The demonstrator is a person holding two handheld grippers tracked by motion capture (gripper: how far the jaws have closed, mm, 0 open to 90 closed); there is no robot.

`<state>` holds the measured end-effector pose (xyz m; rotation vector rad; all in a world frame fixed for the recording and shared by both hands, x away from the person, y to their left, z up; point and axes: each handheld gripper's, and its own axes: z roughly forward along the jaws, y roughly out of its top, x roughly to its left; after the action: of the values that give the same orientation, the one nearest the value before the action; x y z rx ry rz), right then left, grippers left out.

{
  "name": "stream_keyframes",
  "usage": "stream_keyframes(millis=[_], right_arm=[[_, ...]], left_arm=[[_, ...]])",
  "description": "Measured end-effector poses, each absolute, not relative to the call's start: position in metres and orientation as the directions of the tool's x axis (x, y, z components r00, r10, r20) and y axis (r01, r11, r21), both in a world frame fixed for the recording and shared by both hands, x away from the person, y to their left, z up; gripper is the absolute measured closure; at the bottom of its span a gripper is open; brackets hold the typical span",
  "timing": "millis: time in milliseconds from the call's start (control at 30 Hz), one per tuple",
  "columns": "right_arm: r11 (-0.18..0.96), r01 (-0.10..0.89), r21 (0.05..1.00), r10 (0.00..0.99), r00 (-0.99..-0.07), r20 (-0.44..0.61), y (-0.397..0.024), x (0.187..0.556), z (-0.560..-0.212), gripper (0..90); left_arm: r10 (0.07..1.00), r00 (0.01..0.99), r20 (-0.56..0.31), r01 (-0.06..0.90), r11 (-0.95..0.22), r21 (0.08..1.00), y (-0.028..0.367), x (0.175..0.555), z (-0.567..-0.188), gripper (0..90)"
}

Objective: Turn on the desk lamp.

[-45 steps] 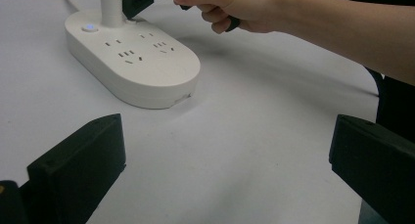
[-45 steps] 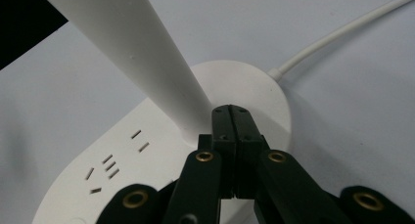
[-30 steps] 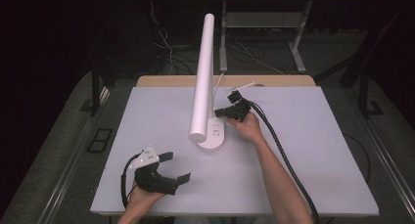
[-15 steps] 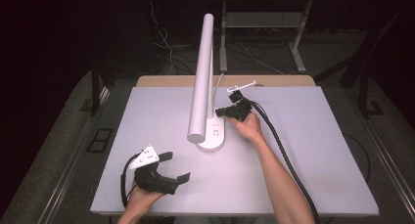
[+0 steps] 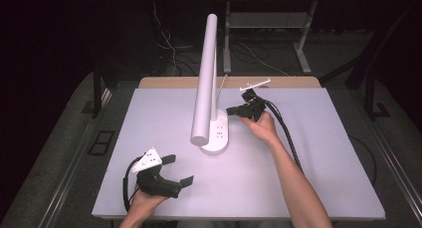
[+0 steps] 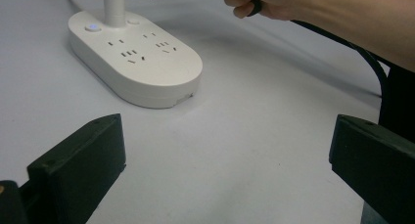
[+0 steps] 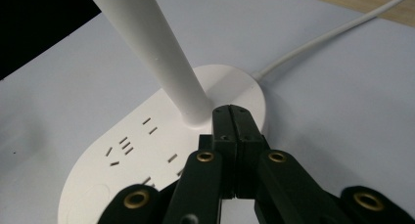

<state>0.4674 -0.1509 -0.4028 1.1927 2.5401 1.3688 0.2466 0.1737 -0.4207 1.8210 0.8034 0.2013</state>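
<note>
The right tongs [image 7: 234, 117] stand just above the white oval plastic lamp base with sockets [image 5: 217, 136], close beside the foot of the white round lamp stem [image 7: 188, 104]. Its two black jaws are pressed flat together with nothing between them. To my judgement the step in hand is a press on one of the small round buttons near the stem, done with the closed tips. The next move then calls for a careful aim: the tips must come down on a button and not on the stem, and only with light force, so that the base does not slide.

The left tongs [image 5: 174, 171] rest near the front edge of the pale grey counter [image 5: 323, 153], well apart from the base, jaws wide open and empty.

The lamp stands at the middle of the counter. From its base the stem rises, and the long white tube head [image 5: 205, 83] leans forward over it. A thin white cord [image 7: 333, 33] leaves the back of the base.
</note>
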Motion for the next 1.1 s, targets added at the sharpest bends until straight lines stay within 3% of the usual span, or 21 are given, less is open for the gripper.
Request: stream_keyframes(millis=[400,567,900,933,967,1000,1100], right_arm=[[0.313,0.593,0.741,0.634,-0.712,0.301,-0.182,0.446,-0.379,89.4],[0.299,0.595,0.746,0.644,-0.703,0.303,-0.195,0.435,-0.372,76.1],[0.291,0.600,0.746,0.670,-0.684,0.289,-0.216,0.408,-0.363,38.9],[0.291,0.600,0.746,0.670,-0.684,0.289,-0.216,0.408,-0.363,38.9],[0.289,0.600,0.746,0.674,-0.681,0.286,-0.217,0.405,-0.362,33.8],[0.292,0.594,0.749,0.669,-0.687,0.284,-0.221,0.398,-0.362,22.1],[0.277,0.593,0.756,0.677,-0.679,0.285,-0.226,0.391,-0.362,12.5]], left_arm=[[0.609,0.758,-0.234,0.426,-0.190,0.884,0.172,0.246,-0.421,0.0],[0.609,0.758,-0.235,0.426,-0.188,0.885,0.171,0.246,-0.421,0.0],[0.609,0.757,-0.237,0.426,-0.186,0.885,0.170,0.246,-0.421,0.0],[0.608,0.758,-0.236,0.426,-0.188,0.885,0.170,0.246,-0.421,0.0],[0.608,0.758,-0.234,0.425,-0.189,0.885,0.170,0.246,-0.421,0.0],[0.608,0.758,-0.235,0.426,-0.188,0.885,0.170,0.246,-0.421,0.0],[0.609,0.758,-0.235,0.426,-0.188,0.885,0.170,0.246,-0.421,0.0]])
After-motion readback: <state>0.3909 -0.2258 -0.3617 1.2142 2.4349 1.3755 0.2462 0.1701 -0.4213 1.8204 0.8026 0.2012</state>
